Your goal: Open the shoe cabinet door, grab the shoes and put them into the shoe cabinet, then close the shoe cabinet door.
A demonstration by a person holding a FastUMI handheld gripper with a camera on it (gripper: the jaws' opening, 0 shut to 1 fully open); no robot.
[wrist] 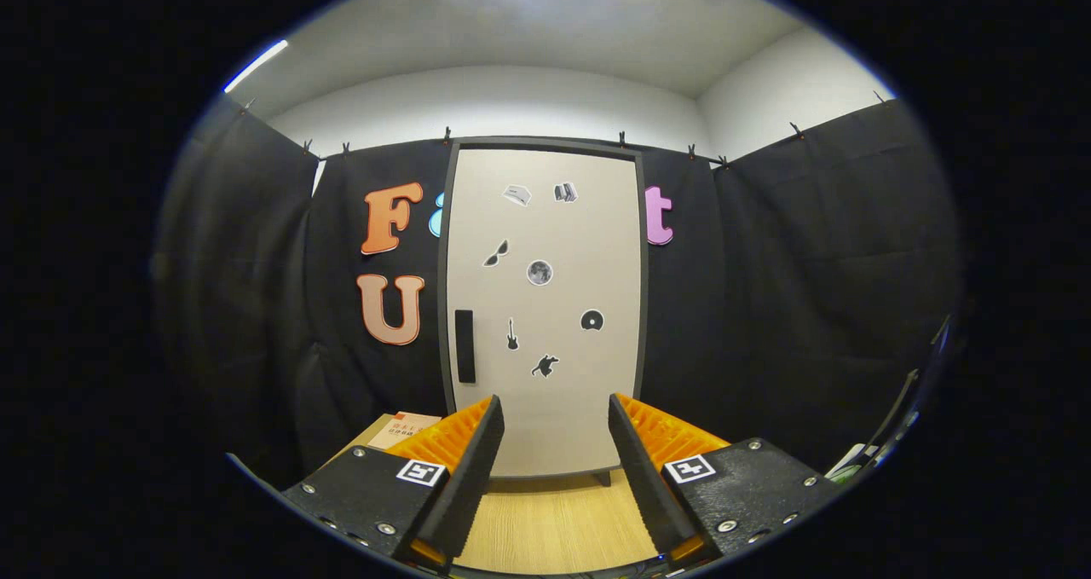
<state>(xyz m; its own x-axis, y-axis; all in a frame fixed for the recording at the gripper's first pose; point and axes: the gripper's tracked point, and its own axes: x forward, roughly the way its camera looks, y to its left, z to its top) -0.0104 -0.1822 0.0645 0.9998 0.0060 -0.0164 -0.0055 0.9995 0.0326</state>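
door shut, handle on the far left: mind your line-up

gripper view: your gripper (554,408) has its fingers spread apart with nothing between them, pointed at the shoe cabinet (545,306) standing well beyond them across the wooden floor (554,519). its door is closed, and the dark handle (464,346) sits low on the door's left side, left of your current aim. go straight in and you'd likely meet flat door panel, not the handle. you'd also risk the fingers sliding off that slim handle if you close on it off-centre. near your left finger lies a box (407,430), which a leftward swing could clip. i can't make out the shoes from here.
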